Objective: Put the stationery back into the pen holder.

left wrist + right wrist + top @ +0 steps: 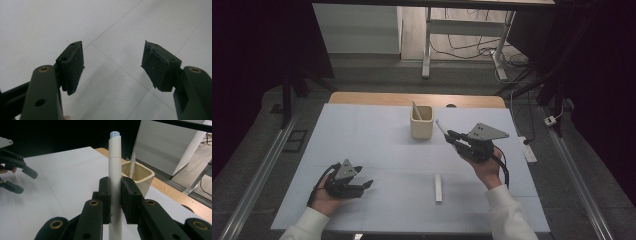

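A white pen (115, 170) stood clamped between the right gripper's (115, 195) jaws, just beside the cream cup (421, 123) and lifted off the table (377, 145). Another pen (438, 187) lay nearer the person. The left gripper (112, 65) gaped empty, well apart from the cup.

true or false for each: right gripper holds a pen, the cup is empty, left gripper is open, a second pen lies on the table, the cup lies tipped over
1. The right gripper holds a pen: true.
2. The cup is empty: false, one pen stands inside it.
3. The left gripper is open: true, nothing between its jaws.
4. A second pen lies on the table: true.
5. The cup lies tipped over: false, it stands upright.
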Motion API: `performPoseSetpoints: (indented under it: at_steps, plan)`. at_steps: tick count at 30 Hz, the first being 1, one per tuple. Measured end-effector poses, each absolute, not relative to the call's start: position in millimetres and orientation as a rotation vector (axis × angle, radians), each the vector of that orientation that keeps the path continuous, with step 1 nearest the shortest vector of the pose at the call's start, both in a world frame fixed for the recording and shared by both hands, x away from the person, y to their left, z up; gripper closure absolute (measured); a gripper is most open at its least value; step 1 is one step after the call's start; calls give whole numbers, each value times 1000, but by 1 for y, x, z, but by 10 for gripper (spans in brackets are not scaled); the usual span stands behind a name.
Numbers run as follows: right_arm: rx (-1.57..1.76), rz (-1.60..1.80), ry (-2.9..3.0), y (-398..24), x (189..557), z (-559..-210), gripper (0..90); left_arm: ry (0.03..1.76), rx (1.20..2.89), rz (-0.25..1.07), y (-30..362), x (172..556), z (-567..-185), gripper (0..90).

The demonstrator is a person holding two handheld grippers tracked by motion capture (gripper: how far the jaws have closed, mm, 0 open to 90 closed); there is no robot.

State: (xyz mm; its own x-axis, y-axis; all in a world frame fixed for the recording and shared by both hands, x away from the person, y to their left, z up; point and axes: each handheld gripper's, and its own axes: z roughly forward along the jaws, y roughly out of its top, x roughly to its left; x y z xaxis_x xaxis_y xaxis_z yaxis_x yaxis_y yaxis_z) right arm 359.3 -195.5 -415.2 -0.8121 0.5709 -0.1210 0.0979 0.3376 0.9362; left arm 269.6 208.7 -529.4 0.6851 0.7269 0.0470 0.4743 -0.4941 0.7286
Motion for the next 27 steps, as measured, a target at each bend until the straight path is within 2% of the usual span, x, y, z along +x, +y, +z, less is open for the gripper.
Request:
performPoseSetpoints:
  at_steps: [27]
  plan:
    - [629,1510,2136,-183,381,-406,786,916,2184,456,209,270,-530,343]
